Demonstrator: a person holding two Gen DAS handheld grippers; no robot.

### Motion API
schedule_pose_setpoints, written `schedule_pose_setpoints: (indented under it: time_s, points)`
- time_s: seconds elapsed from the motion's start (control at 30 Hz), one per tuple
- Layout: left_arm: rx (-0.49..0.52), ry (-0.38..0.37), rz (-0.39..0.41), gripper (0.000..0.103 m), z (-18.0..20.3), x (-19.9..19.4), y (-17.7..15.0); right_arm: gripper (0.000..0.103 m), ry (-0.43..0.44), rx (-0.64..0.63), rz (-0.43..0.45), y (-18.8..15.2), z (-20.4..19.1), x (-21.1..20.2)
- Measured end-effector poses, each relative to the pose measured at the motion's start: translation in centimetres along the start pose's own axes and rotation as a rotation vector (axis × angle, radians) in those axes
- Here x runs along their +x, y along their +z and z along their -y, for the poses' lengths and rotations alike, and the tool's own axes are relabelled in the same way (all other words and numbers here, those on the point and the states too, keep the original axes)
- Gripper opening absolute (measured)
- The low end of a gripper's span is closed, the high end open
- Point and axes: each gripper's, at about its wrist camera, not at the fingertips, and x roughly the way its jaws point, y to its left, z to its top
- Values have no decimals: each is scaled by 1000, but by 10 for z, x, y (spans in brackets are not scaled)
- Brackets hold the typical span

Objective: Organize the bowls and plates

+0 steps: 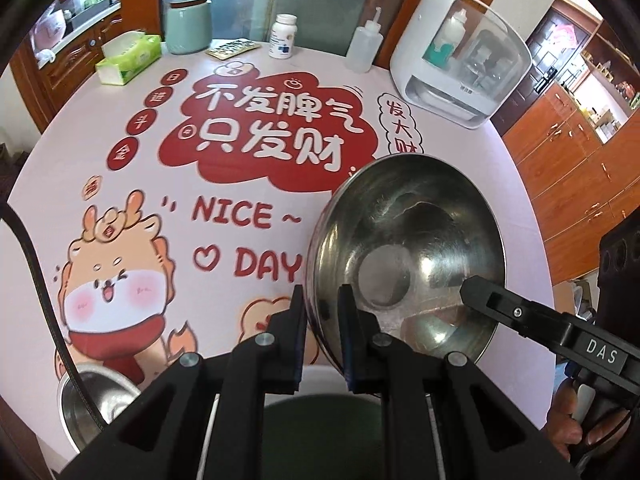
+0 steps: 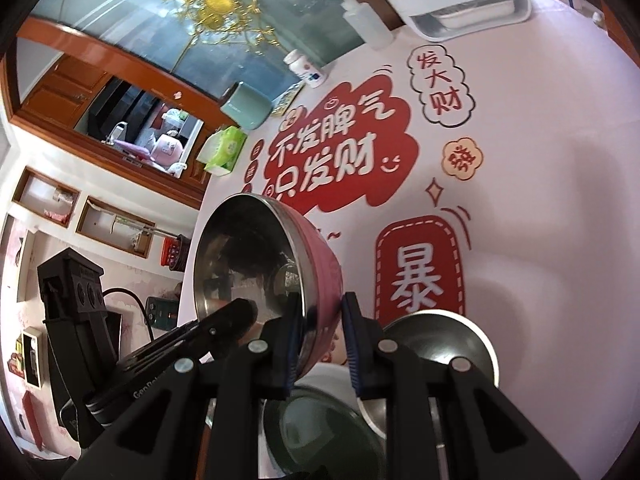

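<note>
A steel bowl with a pink outer wall hangs tilted above the table, held from both sides. My left gripper is shut on its near left rim, one finger inside and one outside. My right gripper is shut on the opposite wall; in the left wrist view its inner finger reaches over the right rim. The left gripper shows at the bowl's far rim in the right wrist view. On the table below sit a second steel bowl and a green bowl, partly hidden by my fingers.
The round table has a pink printed cloth. Along its far edge stand a tissue box, a green canister, a pill bottle, a squeeze bottle and a white appliance. A black cable hangs at the left.
</note>
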Motion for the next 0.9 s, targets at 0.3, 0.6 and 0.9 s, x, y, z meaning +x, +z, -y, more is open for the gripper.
schedule_pose_setpoints:
  time_s: [0.3,0.6,0.9]
  points:
    - [-43,17,32,13,-36,-34,-26,20,17,-57,-22,-24,-39,9]
    - [-67,42,36,13,-80,-60,-51,20,19,-90,-60,-59,-77,29]
    - [-94,67,-7,13,-125,-71,-84,20,7,-103,-121,-99,-106,53]
